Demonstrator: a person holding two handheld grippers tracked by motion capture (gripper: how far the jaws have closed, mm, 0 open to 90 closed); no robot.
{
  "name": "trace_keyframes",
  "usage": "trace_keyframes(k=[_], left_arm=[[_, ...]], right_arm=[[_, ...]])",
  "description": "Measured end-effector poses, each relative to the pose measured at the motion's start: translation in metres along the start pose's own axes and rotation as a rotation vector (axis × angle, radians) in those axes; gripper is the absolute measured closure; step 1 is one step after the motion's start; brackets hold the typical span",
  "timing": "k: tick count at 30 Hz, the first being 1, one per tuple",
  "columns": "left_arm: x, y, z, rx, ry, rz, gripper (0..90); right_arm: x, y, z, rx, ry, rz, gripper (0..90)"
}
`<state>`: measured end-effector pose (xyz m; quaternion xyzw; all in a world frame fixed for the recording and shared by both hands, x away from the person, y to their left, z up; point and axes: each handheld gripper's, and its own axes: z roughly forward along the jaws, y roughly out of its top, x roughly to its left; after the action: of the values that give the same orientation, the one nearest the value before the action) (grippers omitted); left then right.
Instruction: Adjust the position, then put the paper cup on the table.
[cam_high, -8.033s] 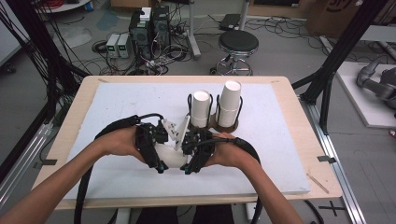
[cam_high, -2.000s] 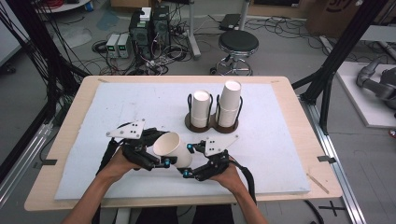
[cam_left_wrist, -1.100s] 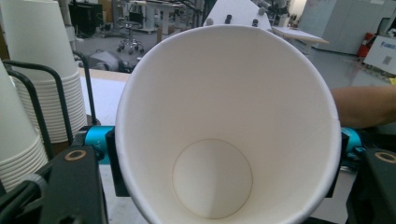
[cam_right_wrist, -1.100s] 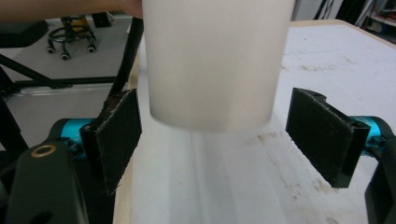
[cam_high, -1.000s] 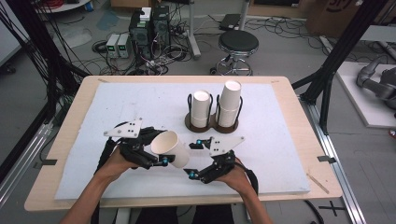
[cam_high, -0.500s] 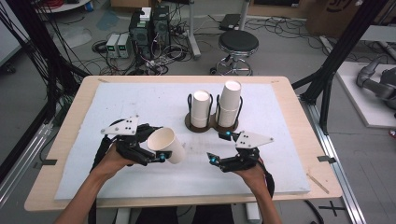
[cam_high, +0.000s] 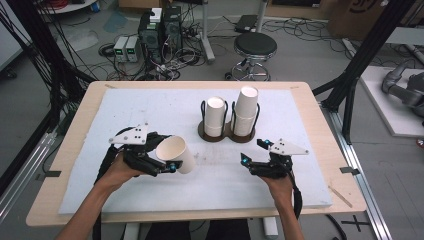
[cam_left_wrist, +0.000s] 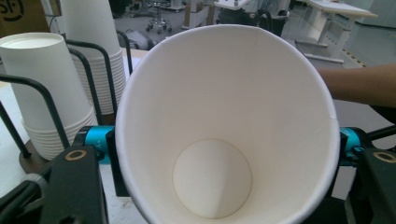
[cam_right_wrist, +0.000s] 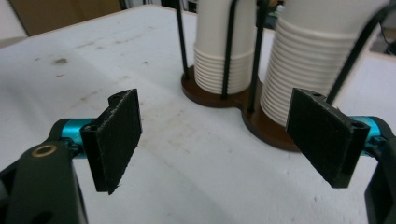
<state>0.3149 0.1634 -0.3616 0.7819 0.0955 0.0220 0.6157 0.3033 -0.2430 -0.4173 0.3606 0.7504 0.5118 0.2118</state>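
The left gripper (cam_high: 167, 165) squeezes a white paper cup (cam_high: 175, 154) with nothing inside. The right gripper (cam_high: 252, 154) is wide open, holding nothing. Just ahead, a rack (cam_high: 226, 134) holds two cup stacks (cam_high: 216, 116).

Behind the tabletop (cam_high: 320, 145) stood a black stool (cam_high: 255, 47); left of the stool, computer boxes (cam_high: 160, 27) and cables on grey floor (cam_high: 310, 55).

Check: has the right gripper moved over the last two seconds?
Yes. The right gripper has drawn away from the cup in the left gripper, going rightward to sit below the right-hand stack in the cup holder, jaws open.
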Motion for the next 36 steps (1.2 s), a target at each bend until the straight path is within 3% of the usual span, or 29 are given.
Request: trace_keyframes(k=[8,11,19,36], left_arm=[[0.002,-0.001,-0.002,0.01,0.013,-0.004,29.7],[0.002,-0.002,-0.002,0.013,0.014,-0.005,29.8],[0.003,-0.002,-0.001,0.019,0.013,-0.004,29.9],[0.003,-0.002,-0.002,0.02,0.011,-0.005,29.9]], right_arm=[[-0.008,-0.011,0.001,0.025,-0.098,0.046,19.0],[-0.009,-0.013,0.002,0.033,-0.116,0.039,19.0],[-0.012,-0.019,0.007,0.051,-0.093,0.058,19.1],[-0.015,-0.027,0.01,0.071,-0.08,0.046,19.2]])
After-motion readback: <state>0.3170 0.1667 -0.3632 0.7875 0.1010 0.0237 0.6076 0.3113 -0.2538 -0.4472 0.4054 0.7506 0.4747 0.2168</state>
